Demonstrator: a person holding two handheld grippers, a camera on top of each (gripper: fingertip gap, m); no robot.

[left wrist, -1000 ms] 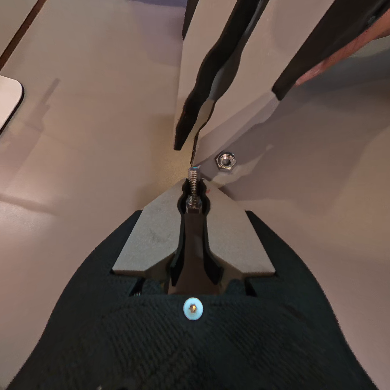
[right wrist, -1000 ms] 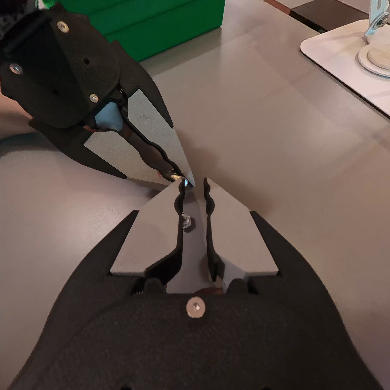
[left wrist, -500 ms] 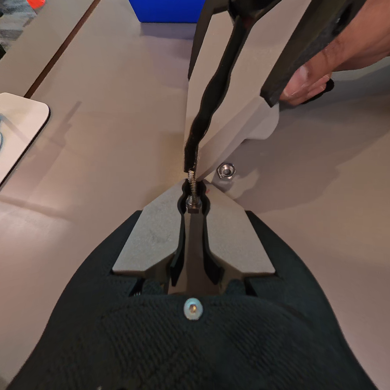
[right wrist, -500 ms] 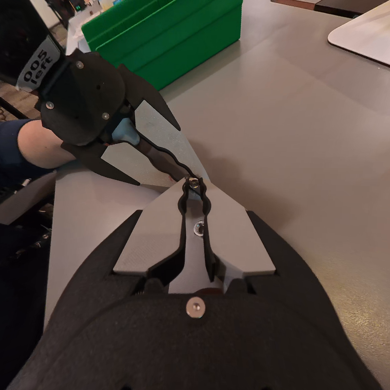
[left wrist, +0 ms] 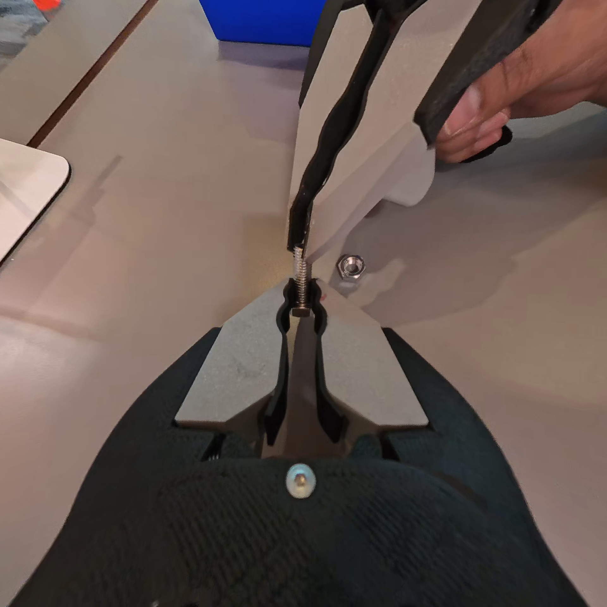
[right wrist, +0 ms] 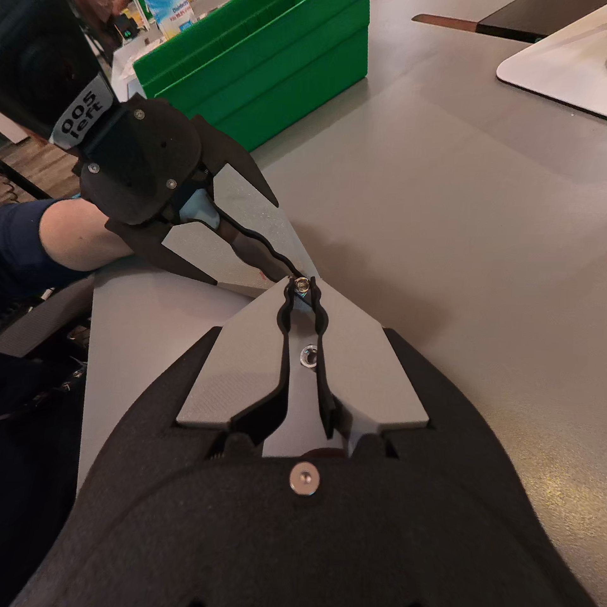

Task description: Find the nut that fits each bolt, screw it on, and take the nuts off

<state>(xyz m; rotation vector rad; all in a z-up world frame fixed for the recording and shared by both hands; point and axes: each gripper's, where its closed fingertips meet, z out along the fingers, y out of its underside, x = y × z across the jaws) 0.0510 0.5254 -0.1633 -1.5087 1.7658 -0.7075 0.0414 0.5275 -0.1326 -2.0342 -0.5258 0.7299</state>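
Left hand-held gripper (left wrist: 301, 297): jaws drawn narrow and clamped on a small silver bolt (left wrist: 300, 279). The hex head sits in the notch between the black pads; the threaded shank projects forward past the fingertips.

Right hand-held gripper (right wrist: 301, 285): jaws narrow, closed at the tips on a small metal part (right wrist: 301, 284), round and bright, seen end-on in the right wrist view. Whether this part is a nut or the bolt end cannot be told from either view. In the left wrist view the right hand-held gripper comes in from above, and its black pad tips meet the far end of the bolt shank, touching it.

A loose hex nut (left wrist: 350, 266) lies flat on the grey desk (left wrist: 164, 230), just beside the bolt on its right and clear of both grippers. In the right wrist view the same nut shows on the desk surface through the gap behind the right gripper's fingertips, untouched.

A person's hand (left wrist: 532, 98) grips the right gripper's handle at the upper right of the left wrist view. A person's forearm (right wrist: 75, 236) with a dark sleeve rests at the desk edge behind the left gripper.

Surroundings: a green bin (right wrist: 262, 72) at the far side of the desk; a blue box (left wrist: 262, 19) at another edge; a white rounded base plate (right wrist: 558, 69) well apart from the work.
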